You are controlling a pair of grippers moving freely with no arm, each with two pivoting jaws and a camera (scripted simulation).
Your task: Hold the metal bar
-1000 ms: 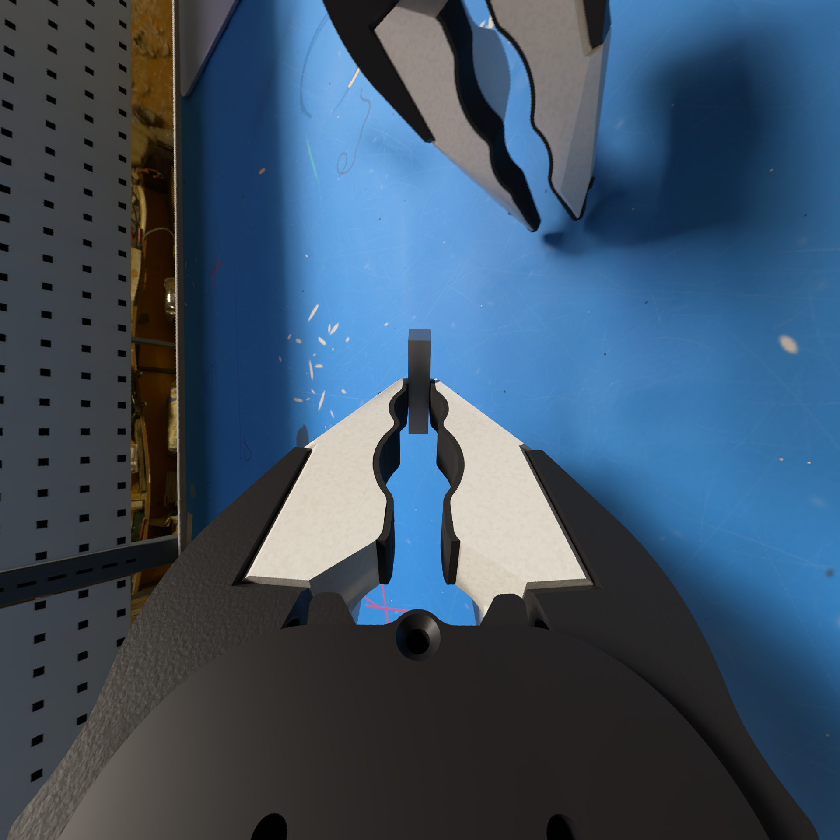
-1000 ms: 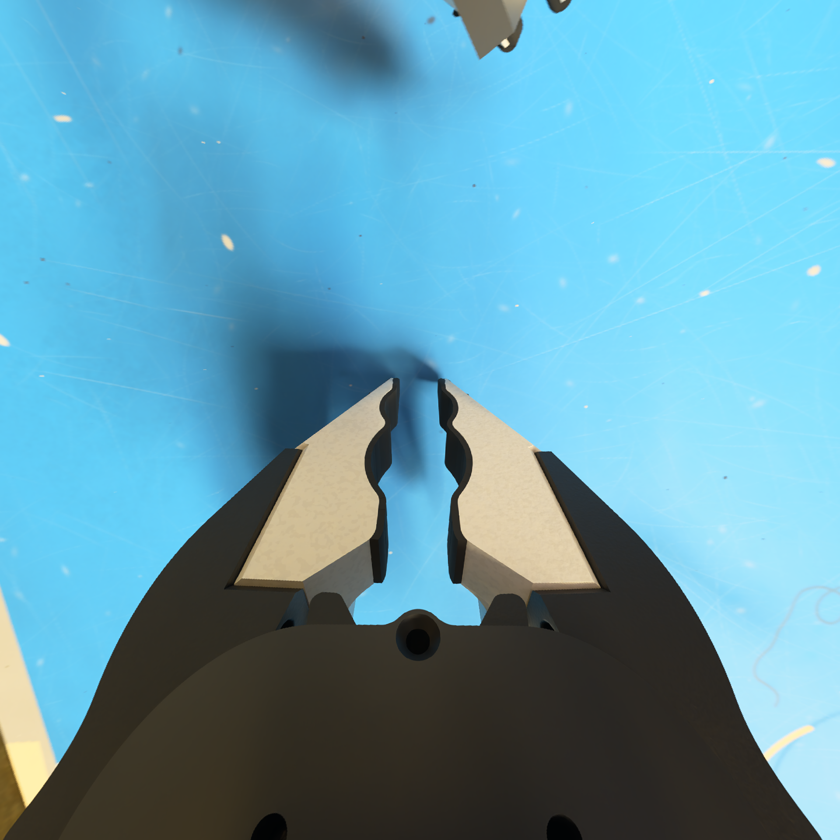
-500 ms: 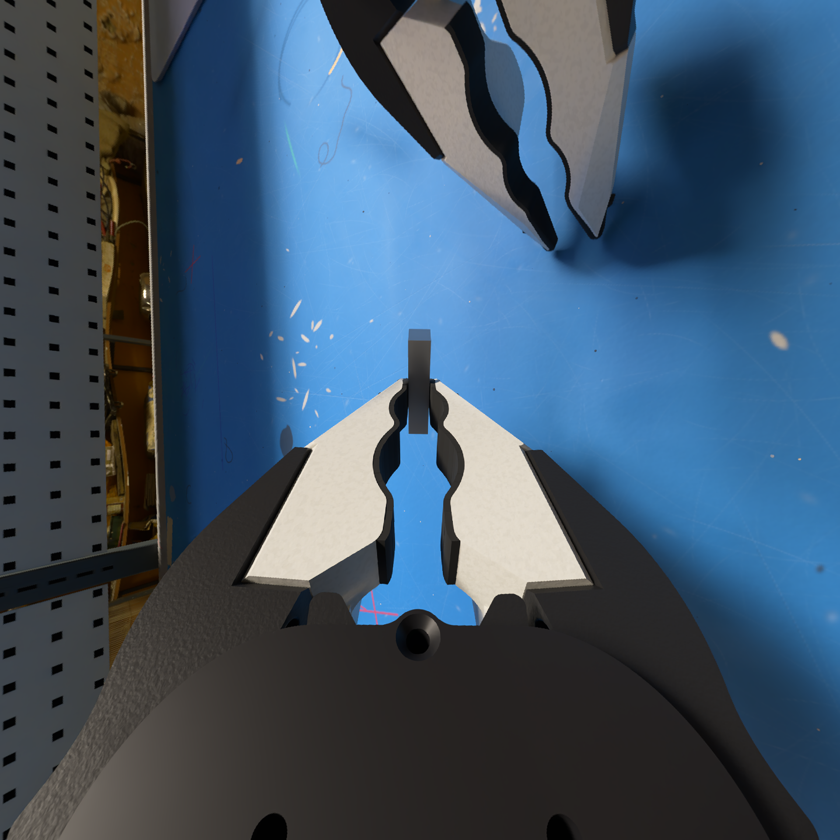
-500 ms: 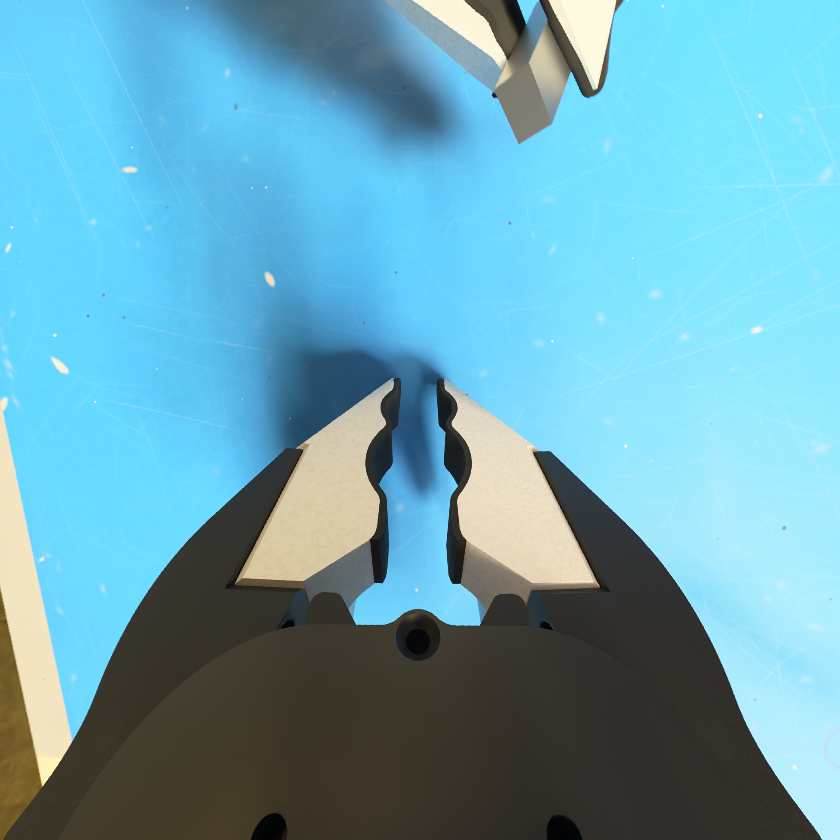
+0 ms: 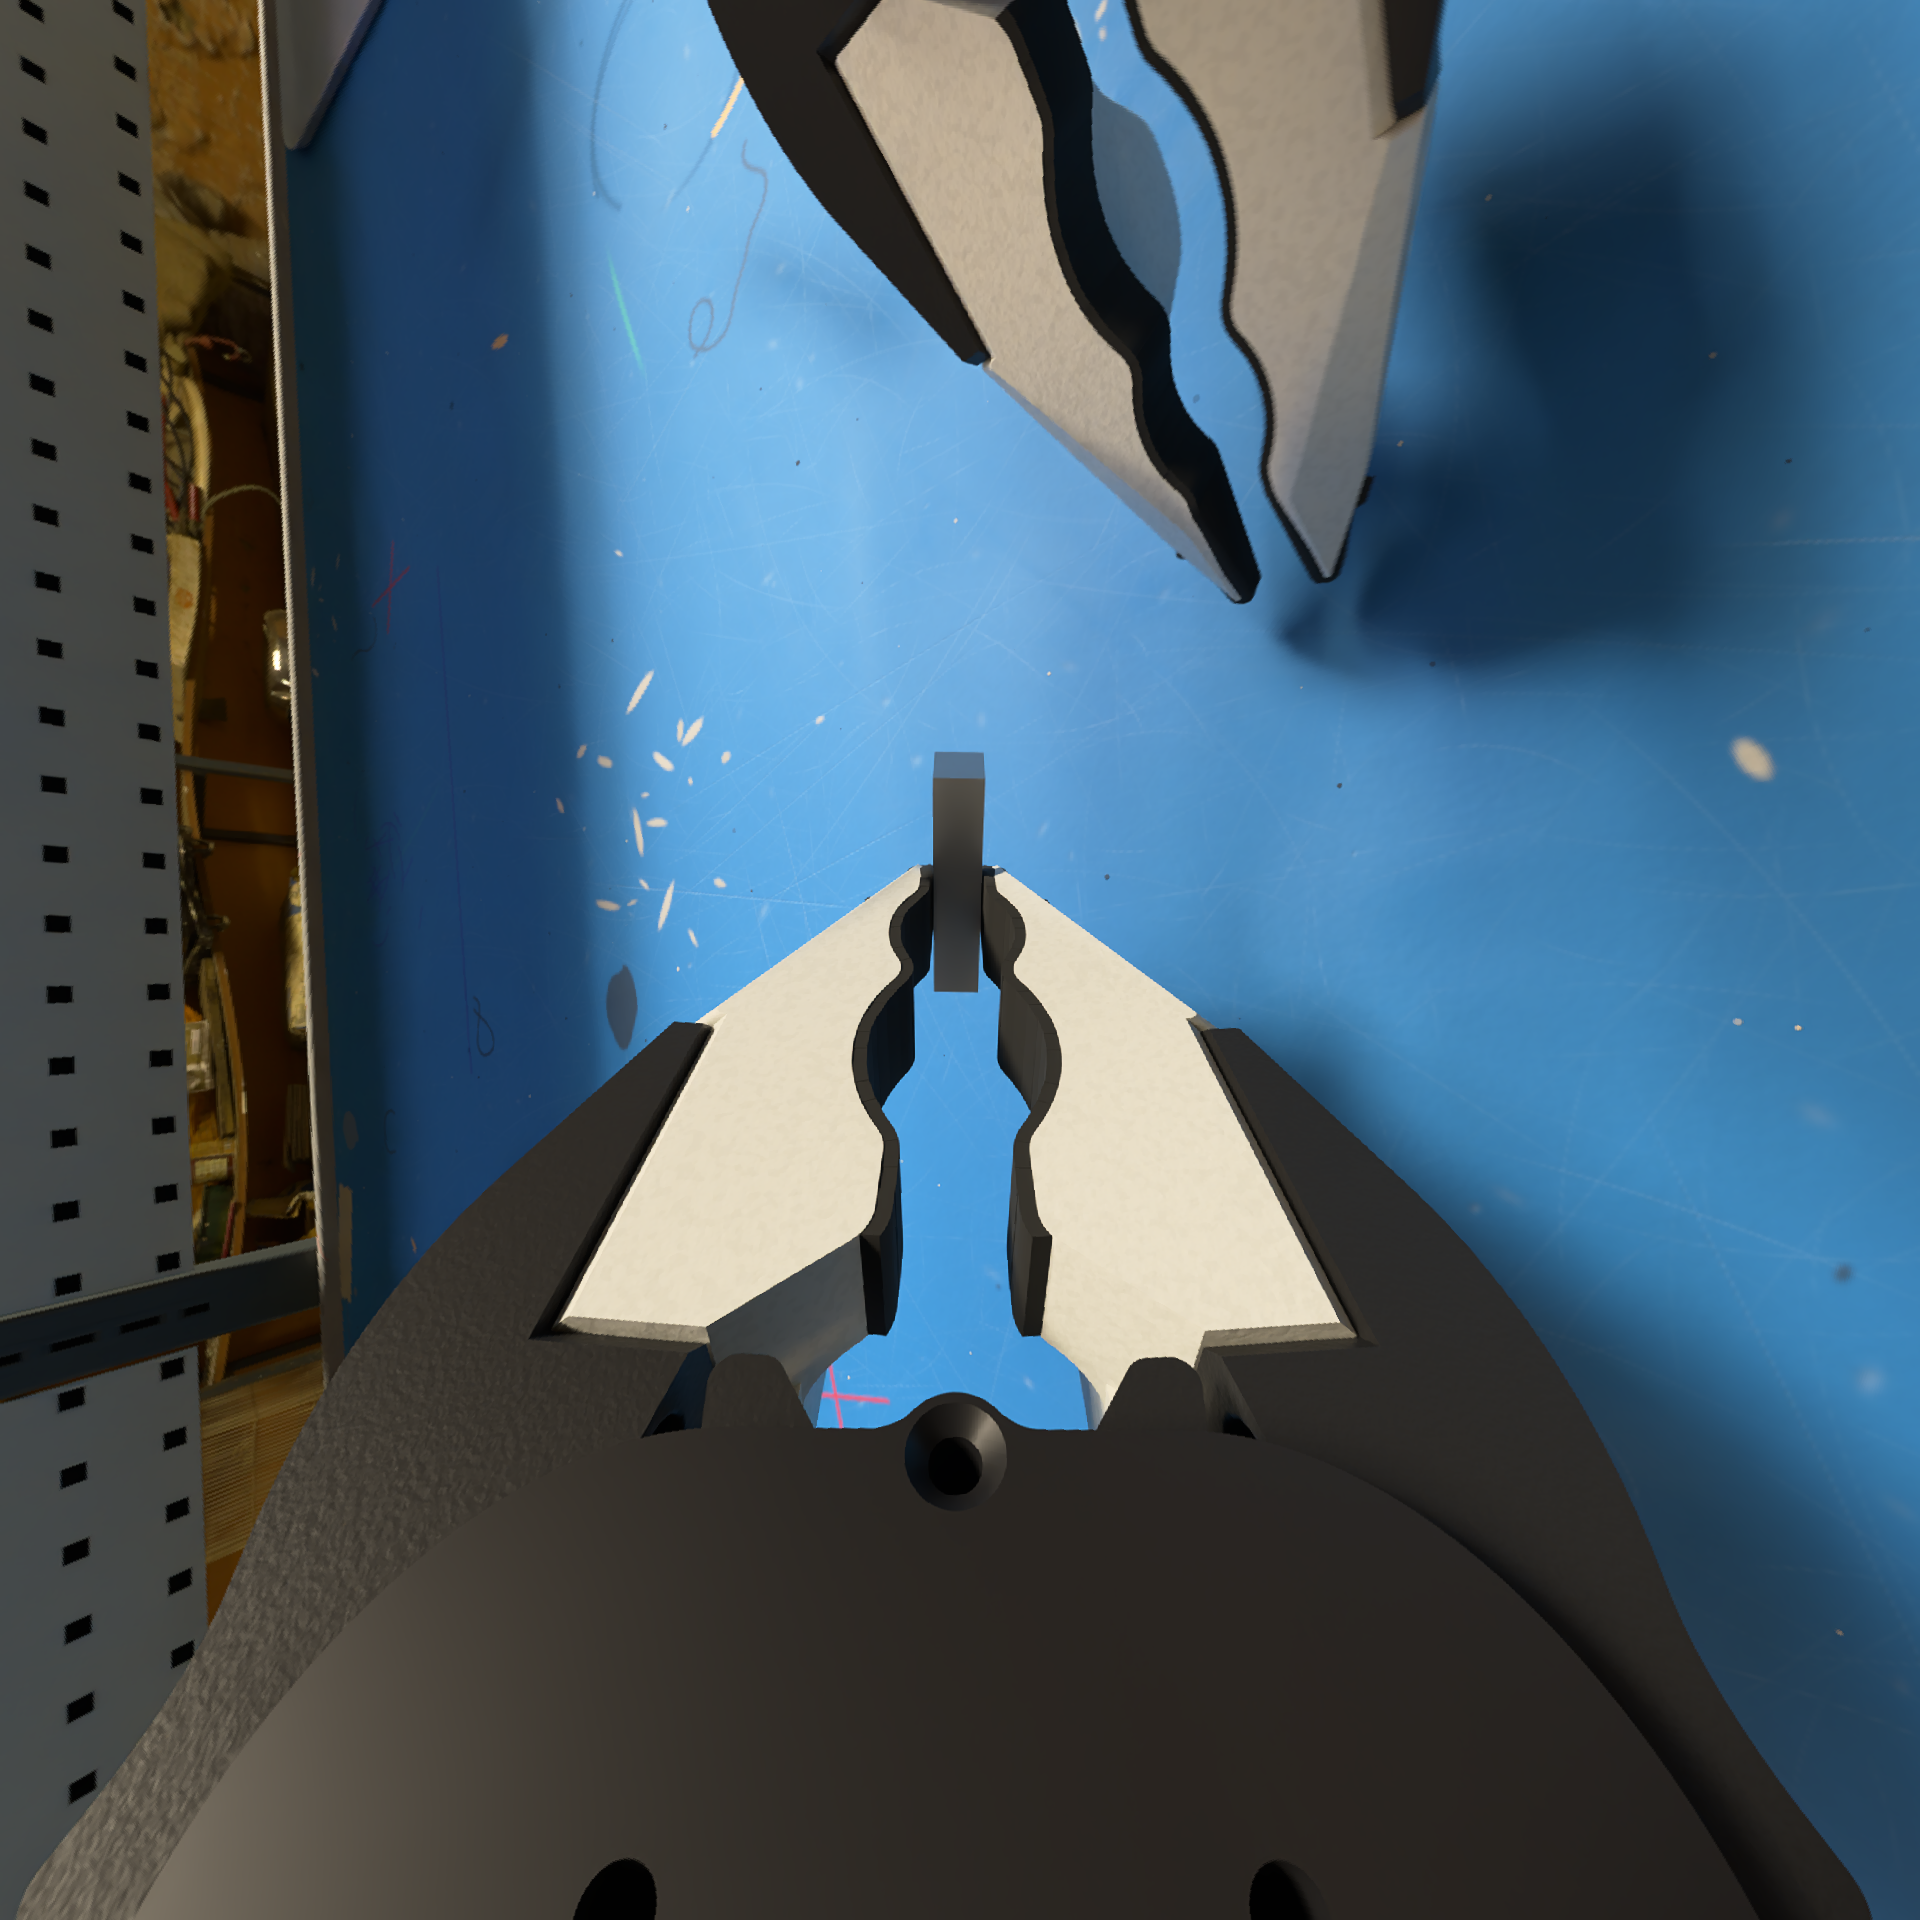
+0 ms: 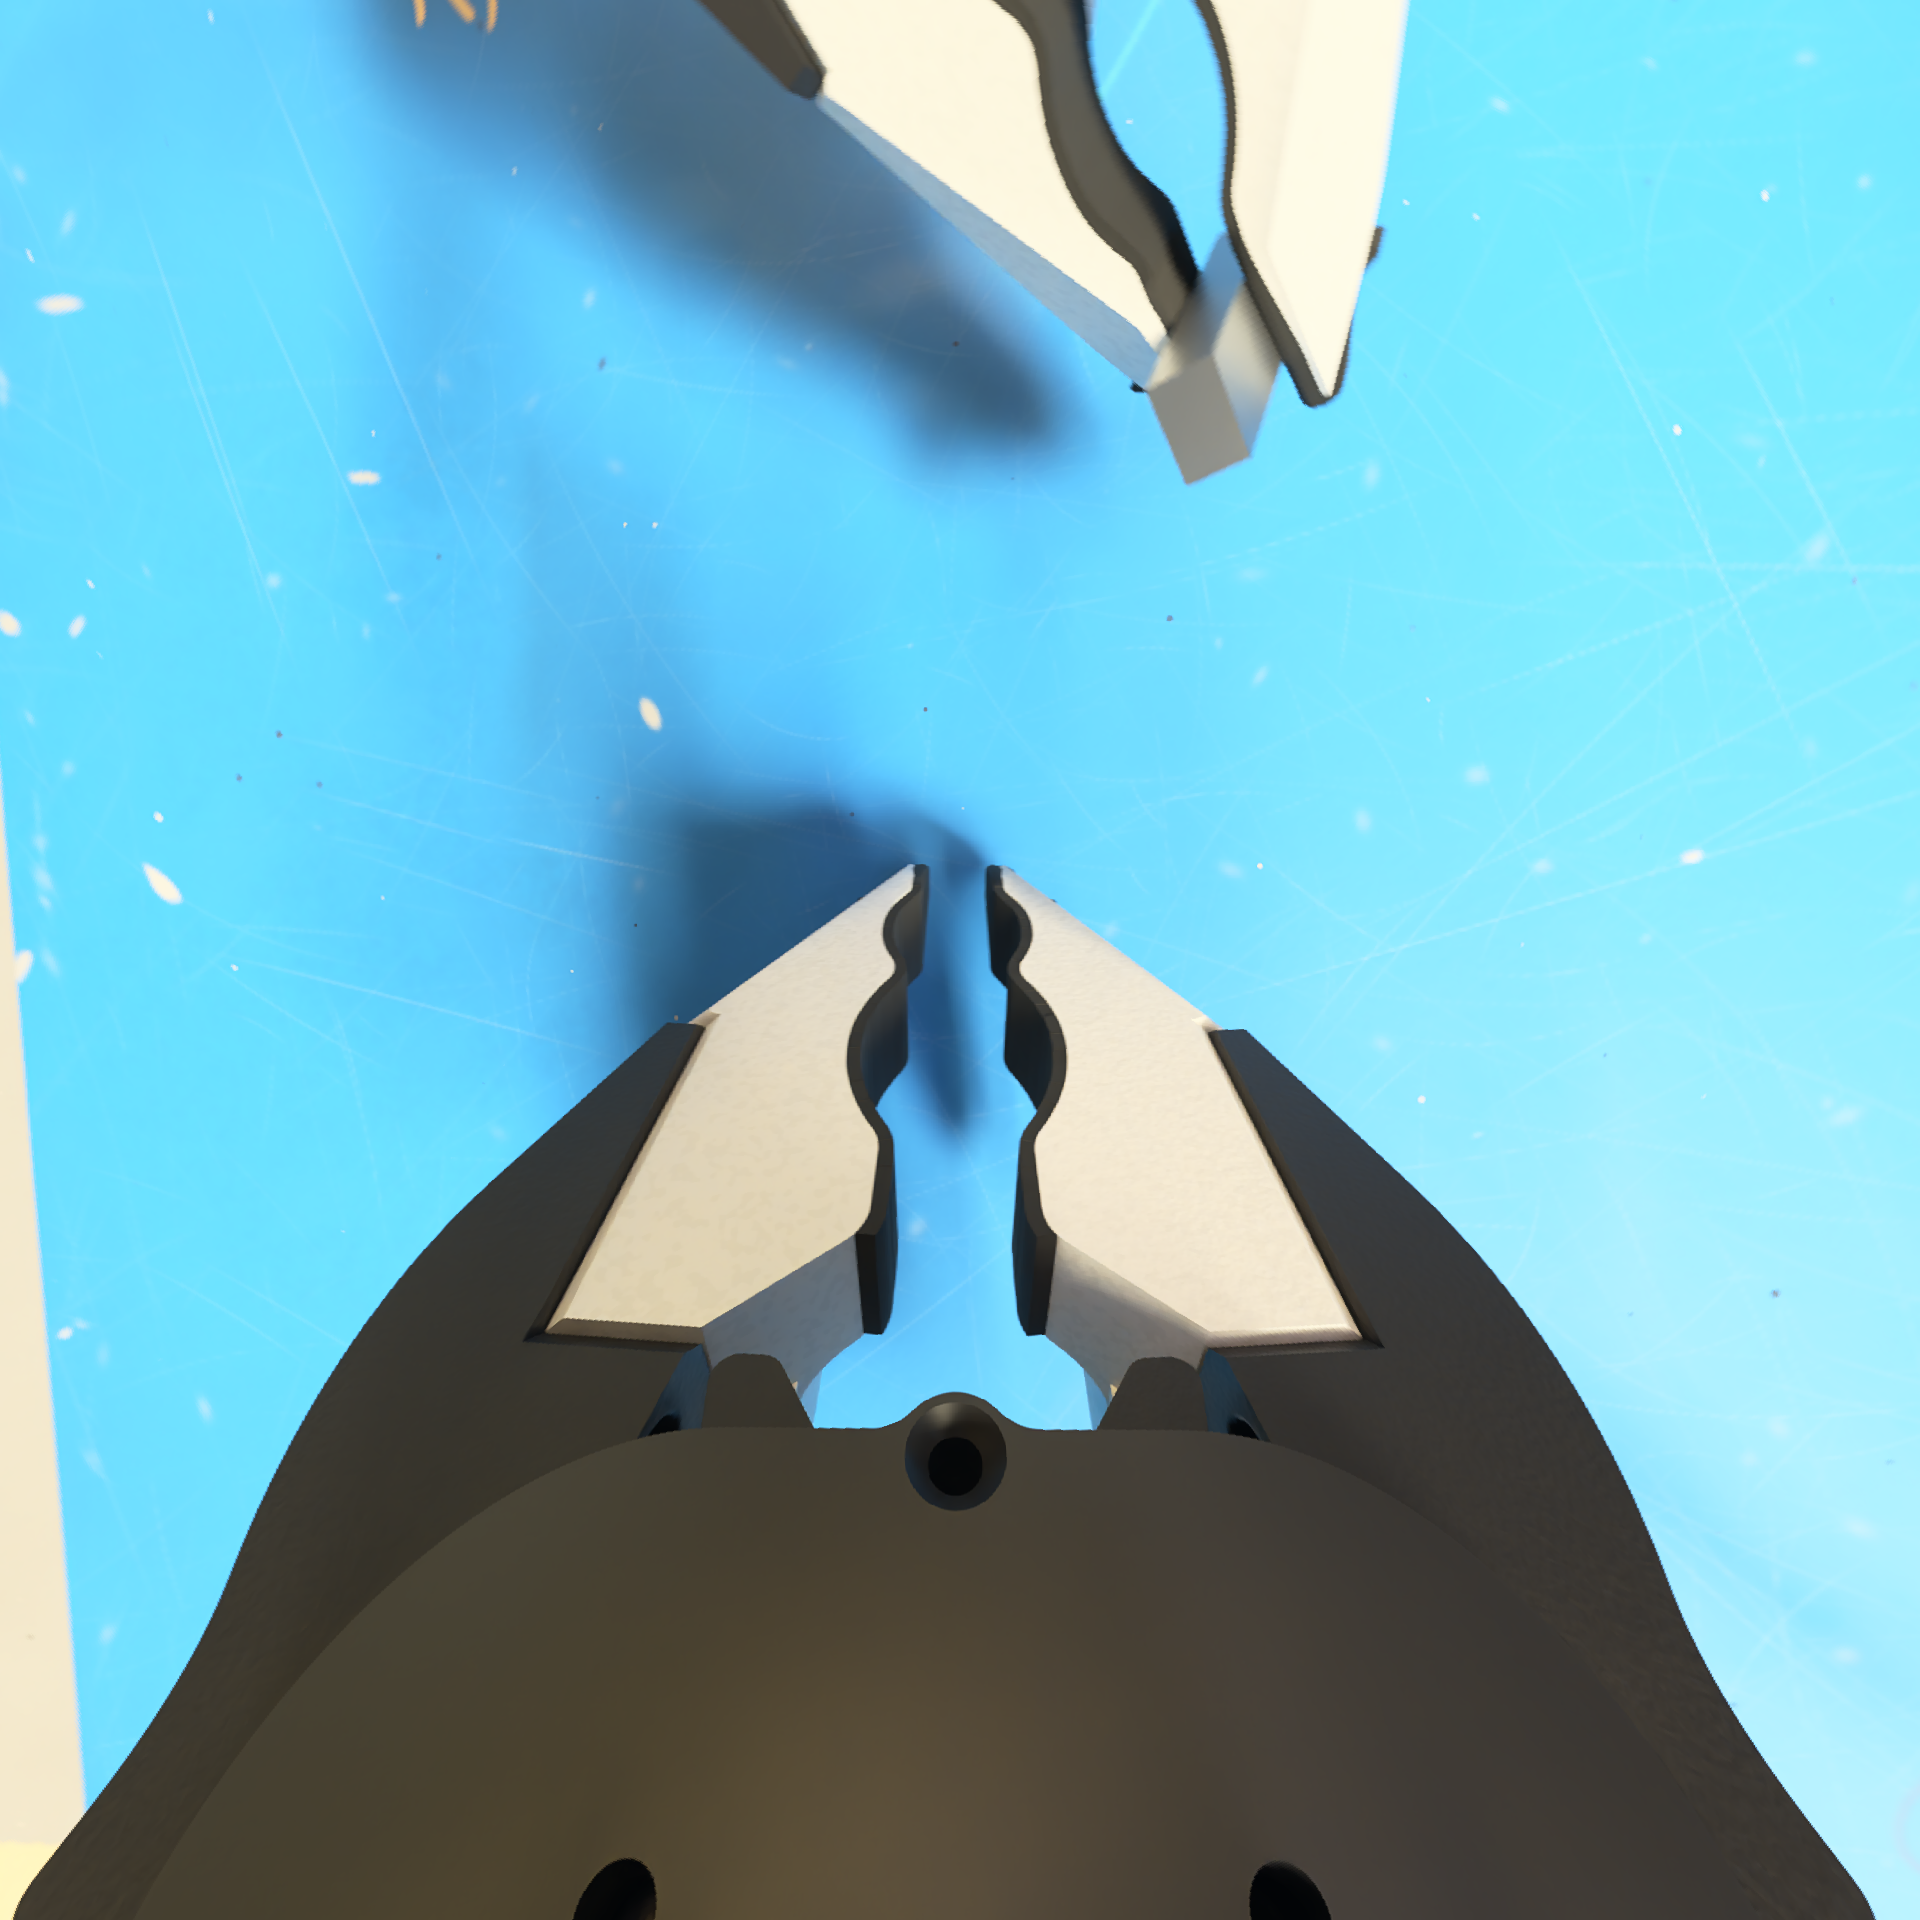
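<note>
I am gripping the metal bar (image 5: 957, 873) at the tips of my left hand-held gripper (image 5: 957, 883), carrying it clear above the blue bench (image 5: 1455, 935), so the hold is judged established. My right hand-held gripper (image 6: 956, 883) is hanging nearby, fingers slightly parted and gripping nothing; only maintaining the grasp is remaining.

The left gripper (image 5: 957, 871) has its fingers (image 5: 790, 1122) pinched together at the tips. The right gripper (image 6: 957, 871) hangs with a narrow empty gap between its fingers (image 6: 1132, 1132).
</note>
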